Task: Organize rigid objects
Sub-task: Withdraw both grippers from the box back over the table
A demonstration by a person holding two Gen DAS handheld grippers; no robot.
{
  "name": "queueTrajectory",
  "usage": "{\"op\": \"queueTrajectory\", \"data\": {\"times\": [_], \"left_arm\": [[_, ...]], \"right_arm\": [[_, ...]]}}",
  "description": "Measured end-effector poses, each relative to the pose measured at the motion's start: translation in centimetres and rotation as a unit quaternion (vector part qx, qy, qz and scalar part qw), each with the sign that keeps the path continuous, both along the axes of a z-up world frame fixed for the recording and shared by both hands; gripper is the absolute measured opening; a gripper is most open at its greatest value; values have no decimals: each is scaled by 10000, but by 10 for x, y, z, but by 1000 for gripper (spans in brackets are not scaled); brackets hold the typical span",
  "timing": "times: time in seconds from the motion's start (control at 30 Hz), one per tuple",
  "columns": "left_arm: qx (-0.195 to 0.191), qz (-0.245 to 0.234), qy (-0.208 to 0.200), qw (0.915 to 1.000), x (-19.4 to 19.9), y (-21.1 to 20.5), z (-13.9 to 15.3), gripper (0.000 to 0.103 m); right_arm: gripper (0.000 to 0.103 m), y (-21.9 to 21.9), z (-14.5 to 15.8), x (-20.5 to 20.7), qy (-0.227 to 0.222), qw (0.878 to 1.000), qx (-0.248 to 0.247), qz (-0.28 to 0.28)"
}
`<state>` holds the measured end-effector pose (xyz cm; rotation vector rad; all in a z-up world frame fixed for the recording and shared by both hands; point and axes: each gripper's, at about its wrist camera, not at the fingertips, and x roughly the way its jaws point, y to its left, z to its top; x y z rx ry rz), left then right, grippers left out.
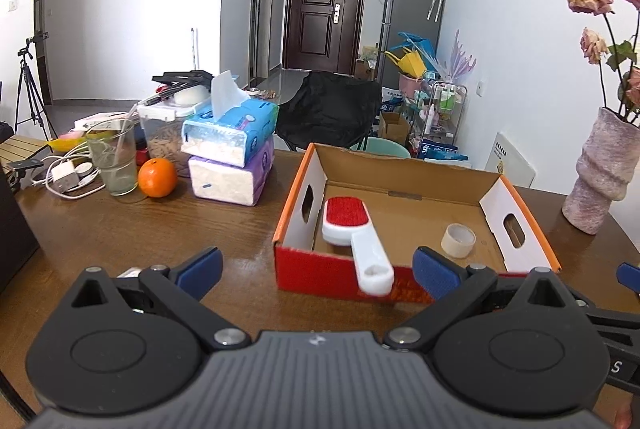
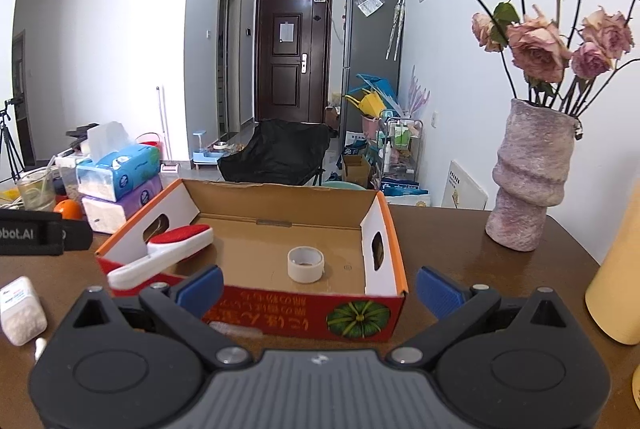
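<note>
Leftmost, a white plastic bottle point(image 2: 21, 311) sits half cut off on the wooden counter point(image 1: 120, 229). Inside the cardboard box point(image 2: 280, 201), the red-faced lint brush point(image 1: 352, 235) overhangs the front wall; the tape roll point(image 2: 305, 264) stands beside it. Left gripper point(image 1: 318, 271) and right gripper point(image 2: 319, 287) jaws gape wide, empty.

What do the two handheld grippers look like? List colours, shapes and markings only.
The left gripper and right gripper look alike: a ribbed grey body, black linkage arms with round black hubs and silver pivot bolts, and blue padded fingertips. The left one's side carries white lettering, partly cut off, in the right wrist view. No cables or sleeves show.
</note>
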<state>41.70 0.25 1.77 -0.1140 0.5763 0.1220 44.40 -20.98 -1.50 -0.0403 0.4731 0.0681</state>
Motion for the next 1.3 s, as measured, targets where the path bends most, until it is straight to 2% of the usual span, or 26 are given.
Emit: {"op": "queueTrajectory", "data": {"times": [0.3,0.67,1.3], "left_arm": [[20,-60,-117,9999,-51,5,2,103],[-3,-148,12,9999,-113,15,-16,103],[130,-201,190,9995,-188,33,-38,103]], "right_arm": [[103,3,2,-50,-94,9997,145,176],[103,10,-1,-111,-94,9994,113,316],[103,26,-24,-195,5,9989,204,416]]}}
